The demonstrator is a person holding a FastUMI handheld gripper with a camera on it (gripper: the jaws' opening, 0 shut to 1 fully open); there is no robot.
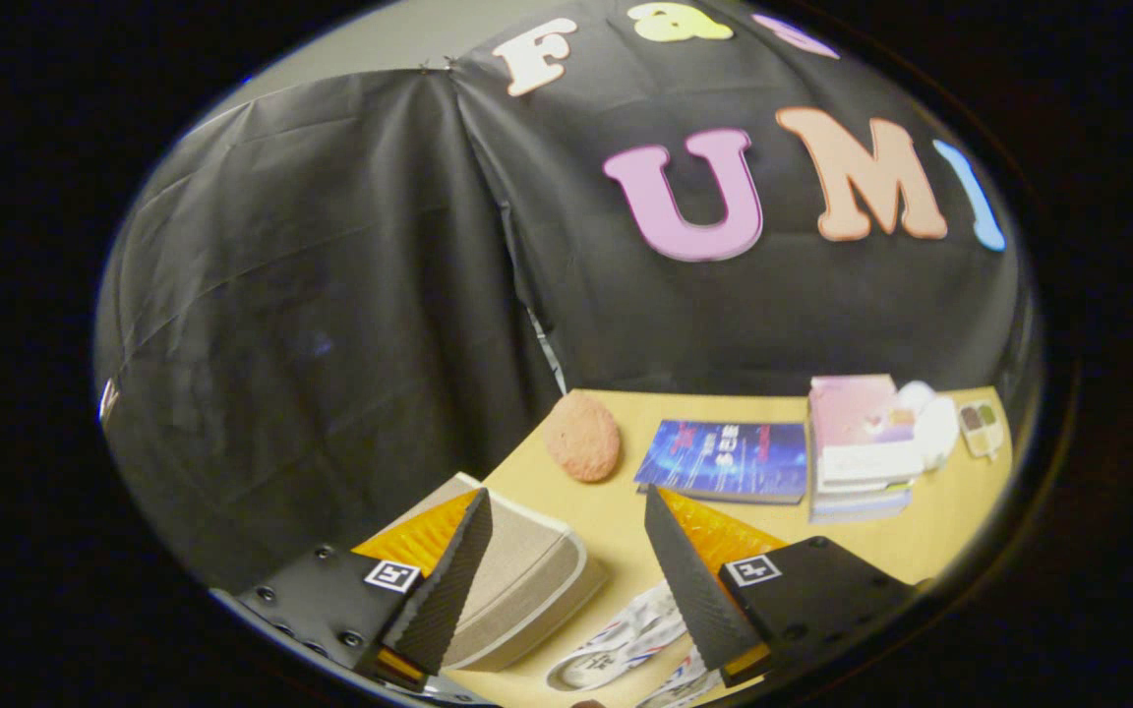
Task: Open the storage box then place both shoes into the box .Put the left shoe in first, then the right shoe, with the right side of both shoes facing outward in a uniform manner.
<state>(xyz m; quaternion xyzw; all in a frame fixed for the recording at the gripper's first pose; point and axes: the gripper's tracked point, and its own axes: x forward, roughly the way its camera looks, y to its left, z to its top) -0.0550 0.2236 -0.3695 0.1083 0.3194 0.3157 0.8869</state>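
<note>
**Hand-held gripper open above the counter, storage box and shoes below**

The counter (616,516) is a light wooden surface that runs along the black cloth wall of the booth. It carries all items listed below.

The storage box (517,575) is a beige fabric-covered unit with a pale rim. It lies on the counter partly beneath the left finger (444,580), and its lid appears closed. It sits near the counter's edge.

The hand-held gripper (566,580) hangs above the counter with its two fingers spread wide. Nothing is held between them. Each finger shows a dark ribbed inner pad and an orange outer face. The right finger (689,580) stands over the bare counter and over the shoes.

A stack of books (857,452) with a pink top cover rests at the far side of the counter, near the wall. A blue book (729,460) lies flat just beside the stack, between it and the round object.

Two shoes (626,639), white with red and blue markings, lie on the counter between the fingers, close beside the storage box and outside it. Which shoe is left or right cannot be determined.

A round orange-pink object (582,436) with a rough surface rests beyond the storage box, near the wall.

A small white item (930,423) sits just beside the book stack; its nature cannot be determined.
</note>
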